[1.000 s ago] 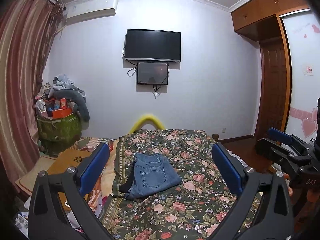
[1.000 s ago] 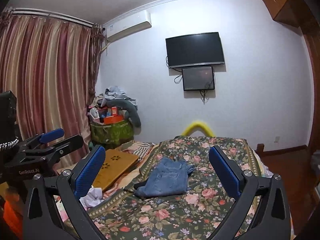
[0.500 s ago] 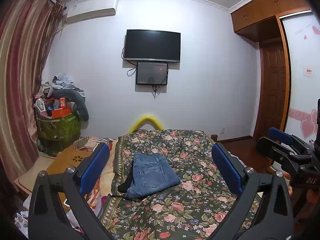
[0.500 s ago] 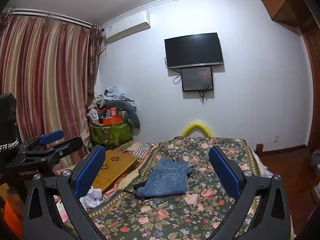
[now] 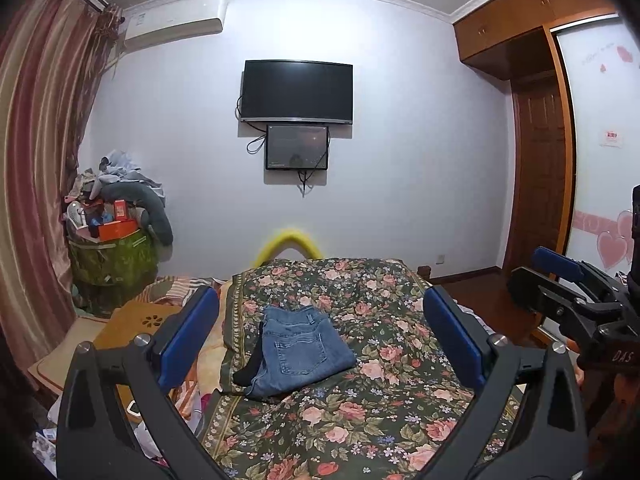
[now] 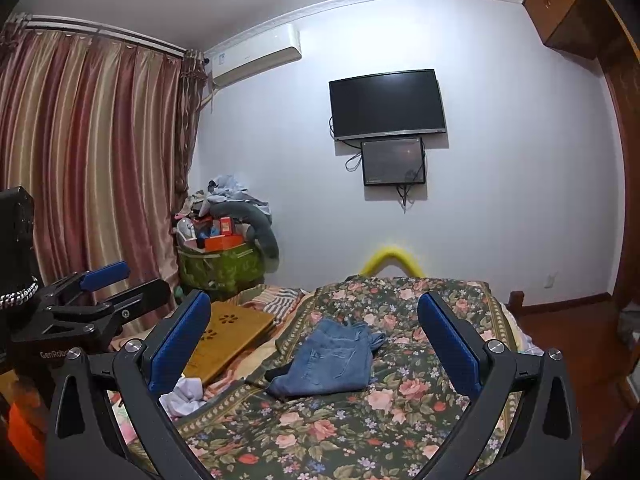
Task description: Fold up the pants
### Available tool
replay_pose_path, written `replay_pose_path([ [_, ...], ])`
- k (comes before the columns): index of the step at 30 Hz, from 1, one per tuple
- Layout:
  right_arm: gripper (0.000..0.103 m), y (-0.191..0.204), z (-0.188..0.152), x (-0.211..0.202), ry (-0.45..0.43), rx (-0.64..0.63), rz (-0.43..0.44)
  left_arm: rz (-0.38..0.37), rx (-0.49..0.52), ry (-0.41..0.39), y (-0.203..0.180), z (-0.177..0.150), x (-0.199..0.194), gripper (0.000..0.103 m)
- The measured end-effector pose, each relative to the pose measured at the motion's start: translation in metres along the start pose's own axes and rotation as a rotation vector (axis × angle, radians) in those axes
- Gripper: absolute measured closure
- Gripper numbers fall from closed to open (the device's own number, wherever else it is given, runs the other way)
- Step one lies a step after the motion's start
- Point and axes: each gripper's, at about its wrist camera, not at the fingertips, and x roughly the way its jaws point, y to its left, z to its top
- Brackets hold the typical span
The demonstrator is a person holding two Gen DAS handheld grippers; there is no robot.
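The jeans point(image 5: 298, 350) lay on the bed point(image 5: 360, 420) as a compact folded bundle; folding appeared complete or nearly so. The left gripper point(image 5: 320, 340) and right gripper point(image 6: 314, 340) hung well clear, fingers apart, holding nothing.

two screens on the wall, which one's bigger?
The upper one, the black TV. It is clearly wider and taller than the small monitor mounted directly beneath it, whose greyish screen catches a faint reflection.

Both cameras sit up high at the near end of the bed point(image 5: 360, 400), looking level toward the far wall. Both see the TV point(image 6: 387, 104) and jeans point(image 5: 298, 350)
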Motion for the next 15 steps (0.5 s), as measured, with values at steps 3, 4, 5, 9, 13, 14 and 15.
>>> replay_pose_path([
  [3,0.0,0.0,-0.0001,-0.0003,0.001,-0.002,-0.001,-0.008,-0.005,0.004,0.0002,-0.0006,-0.0002,0.0],
  [4,0.0,-0.0002,-0.0003,-0.0002,0.002,-0.003,-0.002,-0.009,-0.006,0.006,0.0002,-0.0008,-0.0001,0.0],
  [5,0.0,0.0,-0.0003,-0.0002,0.003,-0.003,-0.002,-0.008,-0.006,0.006,-0.0003,-0.0011,0.0,0.0],
  [9,0.0,-0.0001,-0.0003,0.0008,0.008,-0.001,0.0,-0.008,-0.007,0.007,0.0,-0.0015,0.0003,0.0],
  [13,0.0,0.0006,0.0,0.0014,0.011,-0.004,0.0,-0.01,-0.014,0.01,0.0004,-0.0028,0.0004,0.0],
  [14,0.0,0.0007,0.0001,0.0018,0.011,-0.004,-0.002,-0.008,-0.016,0.01,0.0014,-0.0027,0.0006,0.0],
  [15,0.0,0.001,-0.0004,0.0016,0.012,-0.002,-0.002,-0.008,-0.018,0.011,0.002,-0.0032,0.001,0.0],
])
